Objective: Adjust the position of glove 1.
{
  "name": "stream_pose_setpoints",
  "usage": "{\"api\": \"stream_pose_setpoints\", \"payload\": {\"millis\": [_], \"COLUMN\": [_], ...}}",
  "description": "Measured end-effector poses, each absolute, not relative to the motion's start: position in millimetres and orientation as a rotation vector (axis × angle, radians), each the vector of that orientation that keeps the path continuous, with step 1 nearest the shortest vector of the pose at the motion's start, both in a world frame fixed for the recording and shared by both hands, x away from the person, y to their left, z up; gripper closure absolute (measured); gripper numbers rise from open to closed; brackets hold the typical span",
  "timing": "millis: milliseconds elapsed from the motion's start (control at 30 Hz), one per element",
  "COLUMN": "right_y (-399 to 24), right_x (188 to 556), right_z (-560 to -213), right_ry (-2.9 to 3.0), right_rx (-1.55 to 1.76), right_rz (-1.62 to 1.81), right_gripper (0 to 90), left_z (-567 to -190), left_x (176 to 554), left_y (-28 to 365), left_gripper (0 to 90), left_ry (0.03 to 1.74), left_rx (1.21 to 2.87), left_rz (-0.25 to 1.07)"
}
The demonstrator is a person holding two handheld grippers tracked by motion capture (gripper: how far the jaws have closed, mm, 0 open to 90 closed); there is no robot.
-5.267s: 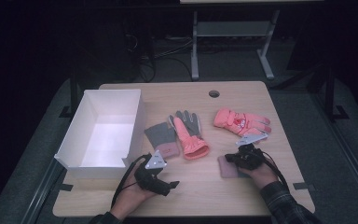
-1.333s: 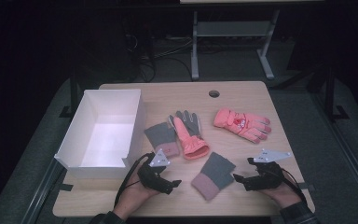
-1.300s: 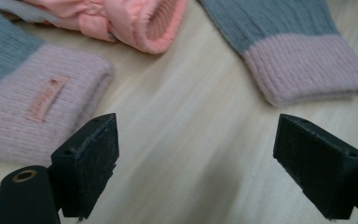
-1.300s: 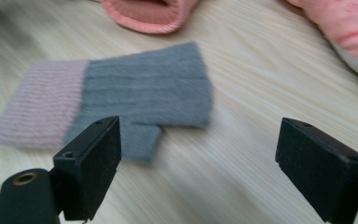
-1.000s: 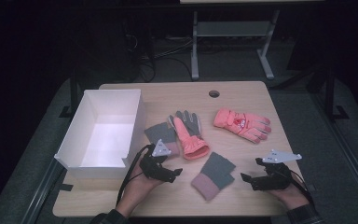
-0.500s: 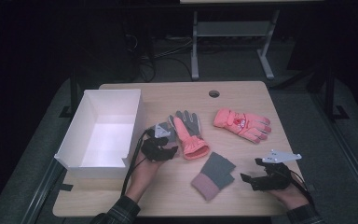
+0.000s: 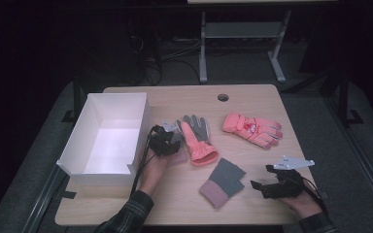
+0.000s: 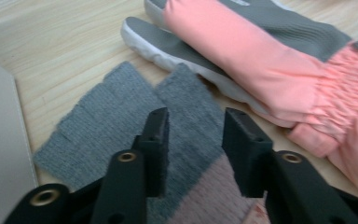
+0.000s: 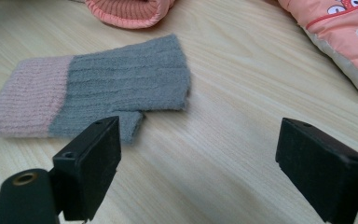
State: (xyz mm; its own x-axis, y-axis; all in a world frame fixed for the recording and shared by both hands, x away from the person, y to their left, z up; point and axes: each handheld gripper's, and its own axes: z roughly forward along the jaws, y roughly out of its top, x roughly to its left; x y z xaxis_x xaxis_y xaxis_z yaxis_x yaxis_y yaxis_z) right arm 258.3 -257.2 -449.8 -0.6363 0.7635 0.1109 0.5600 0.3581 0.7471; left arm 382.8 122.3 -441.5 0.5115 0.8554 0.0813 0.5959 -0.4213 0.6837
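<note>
A grey knit mitt with a pink cuff lies flat beside the white box. My left gripper points down over it. Its jaws have just been closing, and flat knit still shows in the gap between them, not pinched. In the high view this left gripper covers most of that mitt. A second, matching knit mitt lies at the front middle. My right gripper rests near the front right edge, jaws wide open on bare wood.
A pink and grey ski glove lies just right of the left gripper, with its cuff toward the front. A coral glove lies further right. The table has a cable hole at the back.
My left hand has moved away from the front edge to the mitt beside the box, and its jaws have narrowed. The right gripper has stayed still.
</note>
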Motion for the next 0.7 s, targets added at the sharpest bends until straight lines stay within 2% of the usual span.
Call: {"api": "stream_pose_setpoints", "payload": {"millis": [233, 333, 467, 700], "right_y": [-257.7, -258.2, -258.4, -258.6], "right_x": [257.9, 258.2, 258.3, 258.3], "right_z": [-449.5, -449.5, -449.5, -449.4], "right_ry": [2.362, 2.360, 2.358, 2.358], "right_rx": [1.184, 1.189, 1.182, 1.183], "right_rz": [1.154, 1.155, 1.155, 1.156], "right_gripper": [13.8, 13.8, 13.9, 13.9], "left_z": [-453.2, -455.6, -456.0, -448.5], "left_x": [388.5, 389.1, 388.2, 386.9], "left_y": [119.2, 118.7, 115.9, 120.6], "left_gripper": [59.7, 68.0, 84.0, 87.0], "left_ry": [1.239, 1.241, 1.246, 1.237], "left_rx": [2.215, 2.227, 2.226, 2.178], "left_rz": [0.562, 0.545, 0.546, 0.504]}}
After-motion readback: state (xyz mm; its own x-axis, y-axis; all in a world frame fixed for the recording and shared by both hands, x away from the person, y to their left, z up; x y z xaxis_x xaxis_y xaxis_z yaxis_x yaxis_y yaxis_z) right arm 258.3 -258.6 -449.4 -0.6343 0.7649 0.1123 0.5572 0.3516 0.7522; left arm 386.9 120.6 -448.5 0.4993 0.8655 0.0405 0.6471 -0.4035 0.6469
